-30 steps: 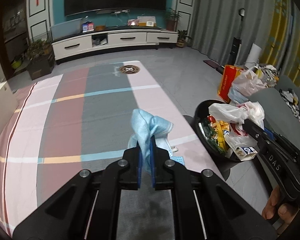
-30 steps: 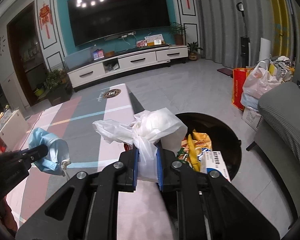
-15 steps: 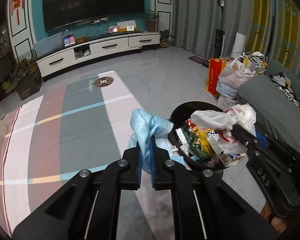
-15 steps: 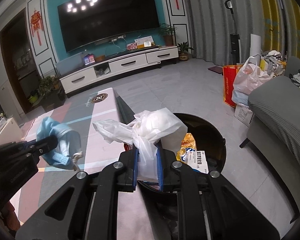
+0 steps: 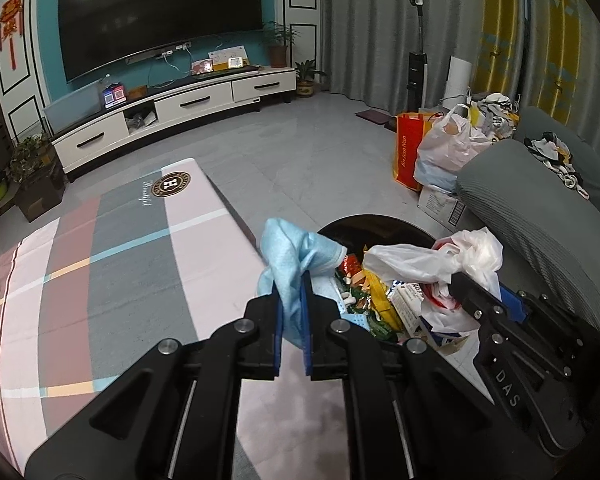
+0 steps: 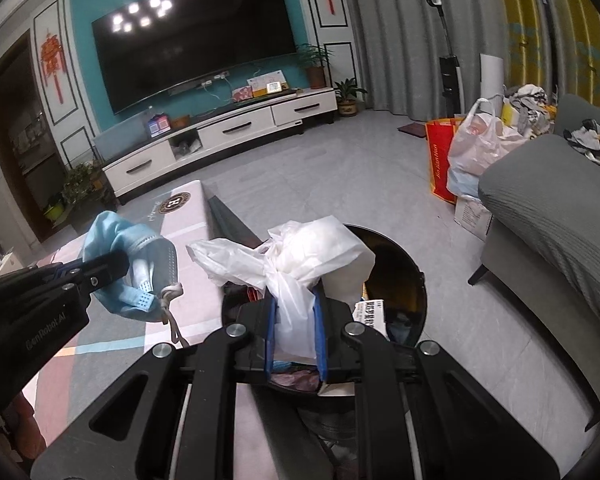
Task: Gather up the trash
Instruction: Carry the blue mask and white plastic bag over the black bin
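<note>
My left gripper [image 5: 291, 312] is shut on a crumpled blue face mask [image 5: 296, 256] and holds it at the table's right edge, beside the round black trash bin [image 5: 380, 224]. It also shows in the right wrist view [image 6: 100, 268] with the mask [image 6: 128, 248]. My right gripper [image 6: 295, 320] is shut on a white plastic bag [image 6: 300, 256] and holds it over the bin [image 6: 400, 264]. The bin holds snack wrappers [image 5: 372, 292] and a small box [image 6: 370, 312]. The right gripper and bag also show in the left wrist view [image 5: 436, 260].
The table [image 5: 132, 264] has a pink, grey and blue plaid cloth. A grey sofa [image 5: 532, 208] stands right of the bin. Full shopping bags [image 5: 440, 152] sit on the floor behind it. A white TV cabinet [image 5: 180, 112] lines the far wall.
Both grippers have moved right toward the bin, each still holding its item. The mask now hangs at the bin's rim and the white bag is above the bin.
</note>
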A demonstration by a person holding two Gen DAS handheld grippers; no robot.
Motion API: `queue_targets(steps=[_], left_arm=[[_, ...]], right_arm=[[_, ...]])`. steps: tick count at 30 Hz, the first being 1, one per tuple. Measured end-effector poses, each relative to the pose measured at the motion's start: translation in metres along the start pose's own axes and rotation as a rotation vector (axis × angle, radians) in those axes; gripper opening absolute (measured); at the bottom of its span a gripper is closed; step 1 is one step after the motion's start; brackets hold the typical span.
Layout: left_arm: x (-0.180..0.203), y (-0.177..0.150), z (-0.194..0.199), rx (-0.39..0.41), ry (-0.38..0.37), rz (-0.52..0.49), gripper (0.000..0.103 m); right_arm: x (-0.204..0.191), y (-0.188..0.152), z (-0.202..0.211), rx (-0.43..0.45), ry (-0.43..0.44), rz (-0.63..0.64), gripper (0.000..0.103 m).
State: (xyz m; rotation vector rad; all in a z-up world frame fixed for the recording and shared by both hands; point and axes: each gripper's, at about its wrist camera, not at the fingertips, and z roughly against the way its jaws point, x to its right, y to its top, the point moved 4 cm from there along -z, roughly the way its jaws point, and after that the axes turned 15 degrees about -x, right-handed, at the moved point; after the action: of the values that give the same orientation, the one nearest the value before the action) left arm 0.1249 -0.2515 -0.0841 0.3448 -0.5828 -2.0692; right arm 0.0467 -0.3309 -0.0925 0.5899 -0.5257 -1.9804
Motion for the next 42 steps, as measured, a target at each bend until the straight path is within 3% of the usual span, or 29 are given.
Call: queue_targets(steps=[14, 24, 42], left_arm=[[0.018, 0.017, -0.030, -0.042, -0.040, -0.028, 0.009], [0.028, 0.029, -0.061, -0.099, -0.119, -0.045, 0.009], [0.040, 0.017, -0.118, -0.205, -0.098, -0.074, 0.009]], right_arm=[[0.021, 0.004, -0.012, -0.025, -0.020, -0.059, 0.017], [0.046, 0.008, -0.028, -0.064, -0.004, -0.145, 0.017], [0.045, 0.013, -0.060, -0.141, -0.011, -0.168, 0.017]])
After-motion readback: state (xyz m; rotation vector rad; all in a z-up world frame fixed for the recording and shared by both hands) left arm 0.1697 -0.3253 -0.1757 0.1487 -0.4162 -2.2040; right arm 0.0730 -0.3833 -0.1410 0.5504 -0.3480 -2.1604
